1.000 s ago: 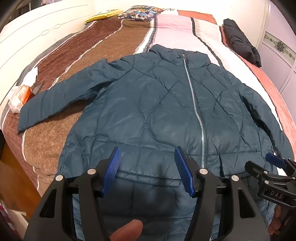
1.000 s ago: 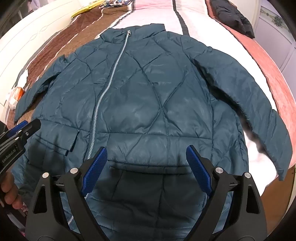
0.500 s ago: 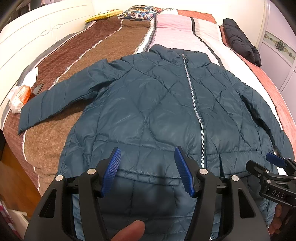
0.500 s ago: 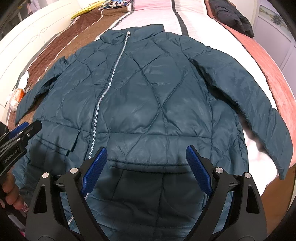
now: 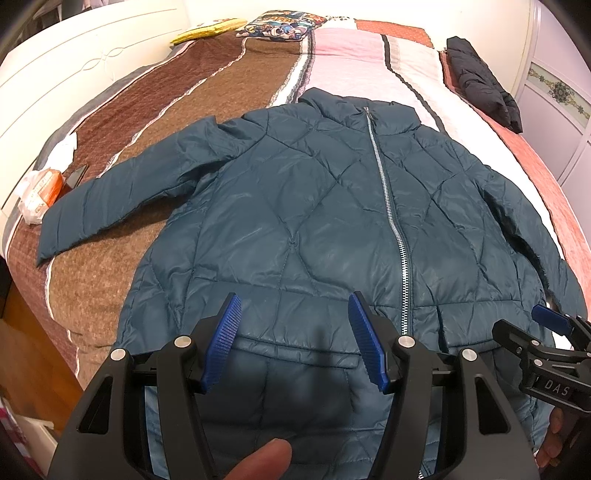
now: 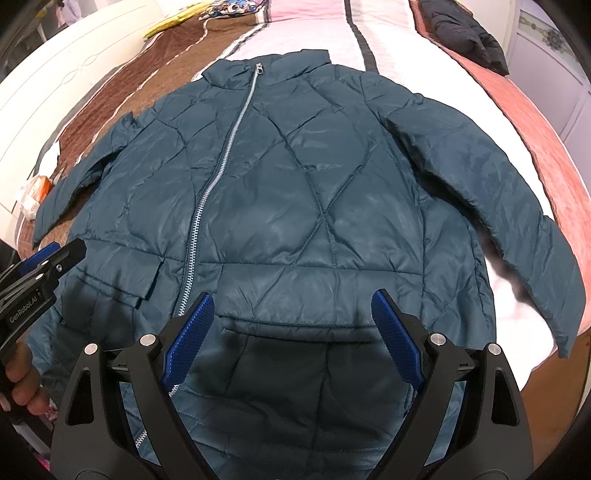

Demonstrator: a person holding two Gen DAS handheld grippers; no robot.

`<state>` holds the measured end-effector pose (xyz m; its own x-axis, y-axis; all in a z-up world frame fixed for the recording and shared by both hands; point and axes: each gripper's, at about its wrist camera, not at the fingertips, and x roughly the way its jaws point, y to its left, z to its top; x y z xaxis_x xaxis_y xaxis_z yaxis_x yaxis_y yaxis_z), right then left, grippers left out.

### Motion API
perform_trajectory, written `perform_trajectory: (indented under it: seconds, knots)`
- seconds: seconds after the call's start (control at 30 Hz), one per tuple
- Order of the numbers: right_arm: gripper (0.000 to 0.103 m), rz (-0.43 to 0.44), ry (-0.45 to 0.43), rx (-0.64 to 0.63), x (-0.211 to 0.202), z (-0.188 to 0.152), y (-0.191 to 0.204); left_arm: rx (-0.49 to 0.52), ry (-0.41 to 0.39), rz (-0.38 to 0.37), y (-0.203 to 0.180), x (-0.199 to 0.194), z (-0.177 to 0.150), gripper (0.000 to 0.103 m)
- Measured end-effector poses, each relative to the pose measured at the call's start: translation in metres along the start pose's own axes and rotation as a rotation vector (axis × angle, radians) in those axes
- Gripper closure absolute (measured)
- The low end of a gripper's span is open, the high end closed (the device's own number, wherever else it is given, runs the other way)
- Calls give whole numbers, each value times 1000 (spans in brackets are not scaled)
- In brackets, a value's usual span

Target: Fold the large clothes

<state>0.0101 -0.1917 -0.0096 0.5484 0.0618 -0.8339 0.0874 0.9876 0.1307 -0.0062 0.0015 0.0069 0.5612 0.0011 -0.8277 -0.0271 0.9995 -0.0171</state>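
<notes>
A teal quilted puffer jacket (image 5: 295,221) (image 6: 314,192) lies flat and zipped on the bed, front up, collar at the far end, both sleeves spread outward. My left gripper (image 5: 293,317) hovers open above the hem left of the zipper (image 5: 391,206), nothing between its blue pads (image 5: 225,343). Open as well, my right gripper (image 6: 291,314) hangs over the hem right of the zipper (image 6: 218,177), above a pocket flap. Each gripper shows at the edge of the other's view, right gripper (image 5: 546,332), left gripper (image 6: 48,258). A fingertip (image 5: 258,461) pokes in at the bottom.
The bed wears a striped brown, pink and salmon cover (image 5: 166,110). A black jacket (image 5: 480,81) lies at the far right, pillows (image 5: 277,27) at the head. An orange-and-white packet (image 5: 38,192), a phone (image 5: 75,175) and tissue sit by the left sleeve. Wooden floor (image 5: 22,354) lies to the left.
</notes>
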Motion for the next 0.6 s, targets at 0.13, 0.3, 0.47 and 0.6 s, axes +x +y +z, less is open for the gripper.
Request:
perform_trajectory:
  seconds: [0.13,0.3,0.47,0.6]
  knots:
    - [16,0,-1,0,0,0,0,-2,-1,-1,3,-3,-1,43]
    - [16,0,-5,2,-2,0,0,2,2,4,-2,4,1,43]
    - [16,0,-5,1,-2,0,0,3,1,3,-2,3,1,43]
    - [16,1,-4,0,-2,0,0,2,2,2,-2,3,1,43]
